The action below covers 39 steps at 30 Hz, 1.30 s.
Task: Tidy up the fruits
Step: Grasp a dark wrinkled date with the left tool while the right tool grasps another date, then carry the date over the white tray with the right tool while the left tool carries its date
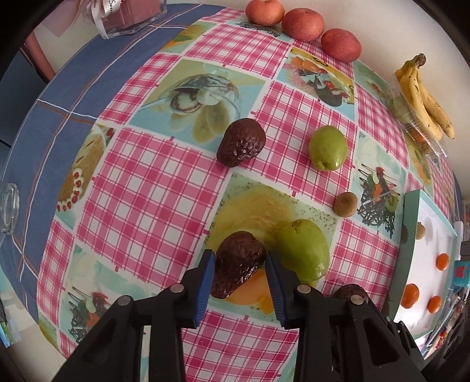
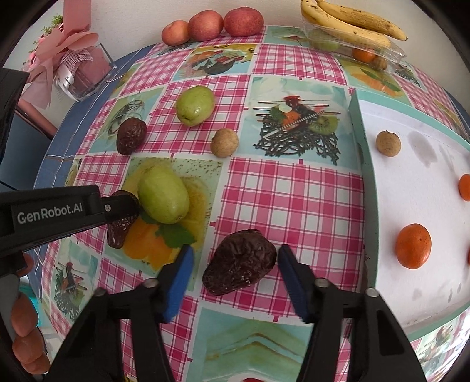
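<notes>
Several fruits lie on a pink checked tablecloth. My left gripper is shut on a dark wrinkled fruit that rests on the cloth, both blue pads against its sides. A large green fruit lies just right of it. In the right wrist view my right gripper stands open around another dark wrinkled fruit, with a gap on each side. The left gripper shows there from the side, beside the green fruit.
A white tray with a teal rim on the right holds mandarins and a small tan fruit. Loose on the cloth: a green fruit, a dark fruit, a tan fruit. Apples and bananas line the wall.
</notes>
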Motion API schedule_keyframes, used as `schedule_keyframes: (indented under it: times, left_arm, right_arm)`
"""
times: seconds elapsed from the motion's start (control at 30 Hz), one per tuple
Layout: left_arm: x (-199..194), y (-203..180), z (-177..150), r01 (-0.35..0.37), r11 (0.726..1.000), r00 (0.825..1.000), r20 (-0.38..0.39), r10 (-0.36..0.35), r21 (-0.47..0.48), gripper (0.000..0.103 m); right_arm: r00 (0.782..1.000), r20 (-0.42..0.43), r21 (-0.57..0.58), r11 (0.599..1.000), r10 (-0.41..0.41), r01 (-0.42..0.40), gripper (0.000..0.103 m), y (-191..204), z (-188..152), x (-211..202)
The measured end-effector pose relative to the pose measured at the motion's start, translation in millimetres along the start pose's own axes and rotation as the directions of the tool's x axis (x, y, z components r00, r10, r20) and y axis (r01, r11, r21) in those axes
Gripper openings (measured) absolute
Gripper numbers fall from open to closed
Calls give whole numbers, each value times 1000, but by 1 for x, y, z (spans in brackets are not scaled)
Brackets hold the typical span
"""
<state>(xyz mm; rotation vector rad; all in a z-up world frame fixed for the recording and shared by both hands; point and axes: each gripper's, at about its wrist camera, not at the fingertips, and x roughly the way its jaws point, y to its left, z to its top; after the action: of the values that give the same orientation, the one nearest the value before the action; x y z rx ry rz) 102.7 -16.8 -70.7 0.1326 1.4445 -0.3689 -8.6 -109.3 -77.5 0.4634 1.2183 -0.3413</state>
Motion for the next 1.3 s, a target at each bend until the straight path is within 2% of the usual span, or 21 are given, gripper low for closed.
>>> schedule_keyframes:
  times: [0.03,0.13,0.47,0.9,1.3]
  left_arm:
    - [0,-1,0,2,1000,1000,2,-2,-3,38]
    - [-7,4,3,11,1000,1000,17,-11,-9,37]
    - [-40,15,9,35,999,994,101,-32,-29,37]
    - [-81,15,8,72,997,971,233,-61,-38,37]
    - [-93,-6,2,67,998,961,270,-67,8,37]
  right_arm:
    - [1000,2,-3,1000,-4,4,48,0,0,0]
    - [1000,5,-2,1000,5,-5,45,0,1,-1]
    - [996,82,10,999,34,-35,45,-5,9,-25]
    - [971,238,70,997,3,-20,45,-27,20,-77]
    - [968,243,157,987,-65,27,45,-59,23,-87]
